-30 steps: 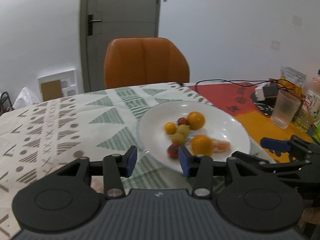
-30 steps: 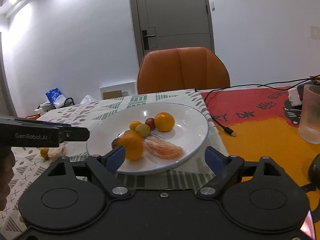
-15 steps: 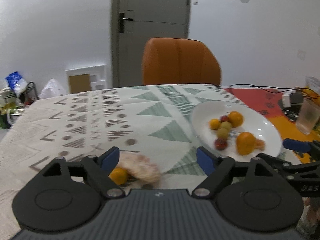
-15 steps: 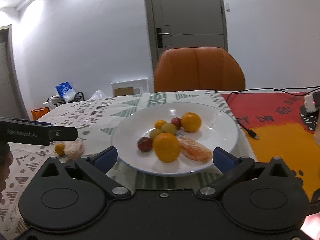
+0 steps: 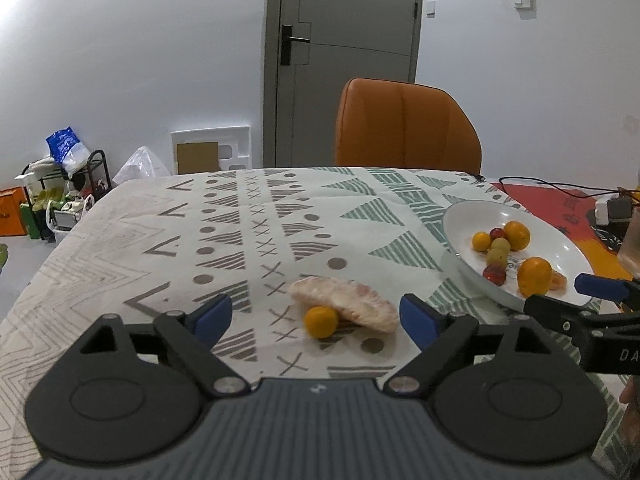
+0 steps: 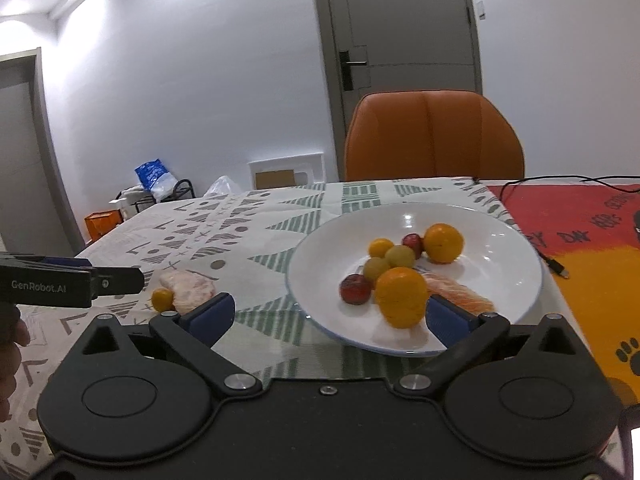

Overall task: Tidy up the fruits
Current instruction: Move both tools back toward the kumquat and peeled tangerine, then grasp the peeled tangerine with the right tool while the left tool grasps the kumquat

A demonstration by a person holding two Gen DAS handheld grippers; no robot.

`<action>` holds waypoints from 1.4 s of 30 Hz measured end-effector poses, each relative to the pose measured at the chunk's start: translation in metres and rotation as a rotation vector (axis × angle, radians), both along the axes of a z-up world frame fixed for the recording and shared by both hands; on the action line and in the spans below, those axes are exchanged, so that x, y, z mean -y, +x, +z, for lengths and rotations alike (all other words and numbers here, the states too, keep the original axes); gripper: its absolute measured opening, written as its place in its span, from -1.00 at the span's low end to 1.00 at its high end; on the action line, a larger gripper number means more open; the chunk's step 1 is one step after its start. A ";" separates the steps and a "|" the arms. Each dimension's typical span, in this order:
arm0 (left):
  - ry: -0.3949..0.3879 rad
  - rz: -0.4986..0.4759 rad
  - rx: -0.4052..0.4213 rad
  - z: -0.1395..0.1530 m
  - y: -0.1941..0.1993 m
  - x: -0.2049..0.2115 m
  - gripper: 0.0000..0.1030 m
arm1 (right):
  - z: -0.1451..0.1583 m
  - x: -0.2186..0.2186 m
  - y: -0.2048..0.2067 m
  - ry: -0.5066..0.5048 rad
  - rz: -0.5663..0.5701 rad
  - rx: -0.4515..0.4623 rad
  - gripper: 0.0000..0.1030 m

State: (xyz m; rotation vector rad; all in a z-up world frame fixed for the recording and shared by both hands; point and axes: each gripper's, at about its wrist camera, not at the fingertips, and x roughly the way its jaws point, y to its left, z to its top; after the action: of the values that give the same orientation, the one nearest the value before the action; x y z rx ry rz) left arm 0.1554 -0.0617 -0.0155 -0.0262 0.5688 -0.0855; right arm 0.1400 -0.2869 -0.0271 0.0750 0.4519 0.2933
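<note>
A white plate (image 6: 500, 232) holds several fruits: a large orange (image 6: 401, 297), a second orange (image 6: 443, 242), a red fruit (image 6: 354, 289), small yellow-green ones and a peeled segment (image 6: 456, 292). My right gripper (image 6: 328, 314) stands open just short of the plate's near rim, with nothing between its fingers. Left of the plate (image 5: 464, 216), a small orange fruit (image 5: 321, 321) and a pale peeled citrus piece (image 5: 348, 304) lie on the patterned cloth. My left gripper (image 5: 316, 316) is low over them, its jaws opening; both lie between the fingers, untouched.
An orange chair (image 5: 408, 124) stands at the table's far side. A red and orange mat (image 6: 580, 220) with a cable (image 6: 554, 265) lies right of the plate. A glass (image 5: 631, 248) stands at the far right. The table's left edge drops off near floor clutter (image 5: 60, 196).
My left gripper swung left from the plate to the loose fruit on the cloth, and its jaws spread wide. My right gripper's jaws widened too, and it shifted slightly left along the plate.
</note>
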 end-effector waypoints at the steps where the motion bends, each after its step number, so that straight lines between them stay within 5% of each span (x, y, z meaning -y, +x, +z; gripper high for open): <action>1: -0.001 0.002 0.000 -0.001 0.000 -0.002 0.74 | 0.000 -0.003 0.000 0.000 0.008 0.000 1.00; 17: -0.068 0.023 -0.034 -0.021 -0.005 -0.043 0.69 | 0.000 -0.052 0.005 -0.028 0.131 -0.020 1.00; 27: -0.080 0.022 -0.034 -0.024 -0.005 -0.055 0.50 | 0.001 -0.078 0.012 -0.070 0.213 -0.023 0.97; 42: -0.091 0.035 -0.042 -0.027 0.001 -0.065 0.46 | -0.011 -0.099 0.045 -0.053 0.283 -0.118 0.35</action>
State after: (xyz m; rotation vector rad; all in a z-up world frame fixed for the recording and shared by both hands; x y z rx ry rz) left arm 0.1561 0.0030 -0.0420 -0.1270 0.6056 -0.0770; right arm 0.1845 -0.1879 -0.0378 -0.0241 0.5879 0.5566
